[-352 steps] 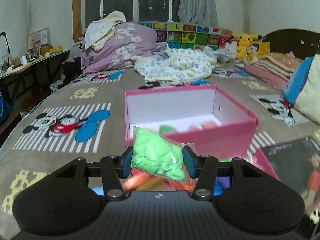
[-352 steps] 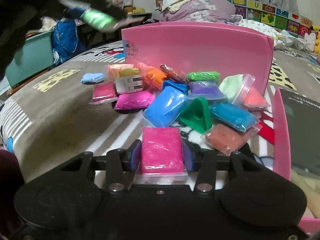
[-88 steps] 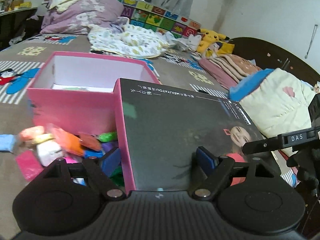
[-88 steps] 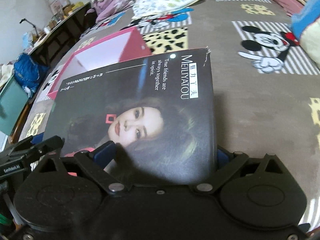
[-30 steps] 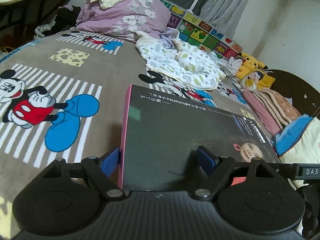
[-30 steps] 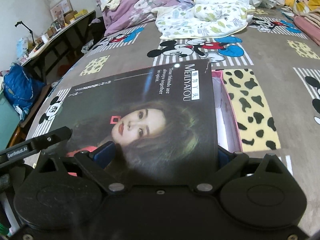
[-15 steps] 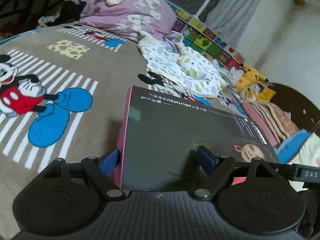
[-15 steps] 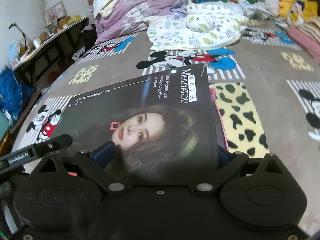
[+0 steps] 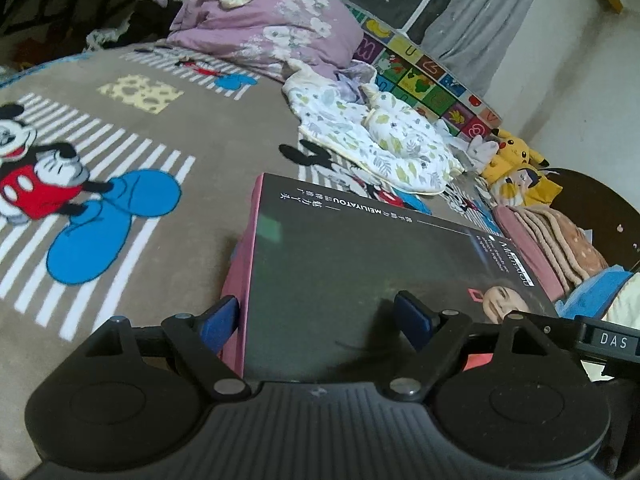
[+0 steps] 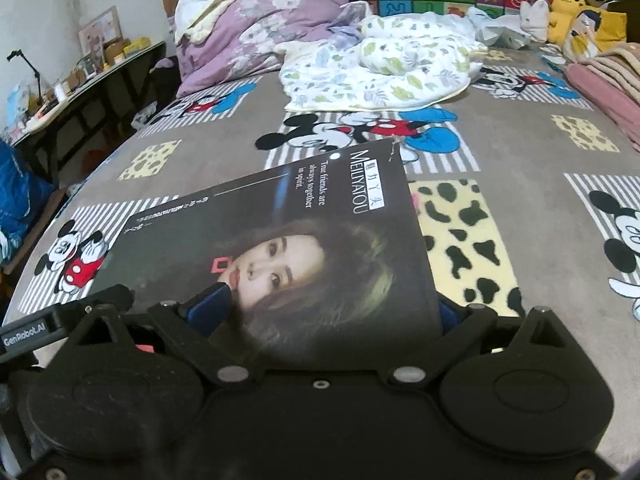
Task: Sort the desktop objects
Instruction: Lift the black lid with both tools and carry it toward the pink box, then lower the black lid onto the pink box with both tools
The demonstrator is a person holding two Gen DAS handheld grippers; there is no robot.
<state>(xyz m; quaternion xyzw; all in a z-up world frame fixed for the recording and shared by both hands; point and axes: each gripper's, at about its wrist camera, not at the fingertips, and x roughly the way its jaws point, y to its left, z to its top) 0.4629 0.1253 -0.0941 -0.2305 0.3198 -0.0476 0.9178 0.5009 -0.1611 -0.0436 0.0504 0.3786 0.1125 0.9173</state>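
Observation:
The box lid (image 9: 360,264), black on top with a woman's face and a pink rim, sits on the pink box, whose side (image 9: 232,292) shows just below it. It also shows in the right wrist view (image 10: 280,240). My left gripper (image 9: 316,320) grips the lid's left corner, jaws wide, one pad outside the pink rim and one on the black top. My right gripper (image 10: 320,304) grips the lid's right corner the same way. The clay packets are hidden.
A grey Mickey Mouse bedspread (image 9: 120,160) lies all around. A leaf-print blanket (image 10: 380,68) and purple quilt (image 10: 256,20) lie further back, plush toys (image 10: 576,12) and folded blankets (image 9: 560,240) to the right. A desk (image 10: 80,92) stands left.
Over the last seconds the lid has been carried over the pink box and lowered onto it, covering the inside. Both grippers have kept their hold on the lid.

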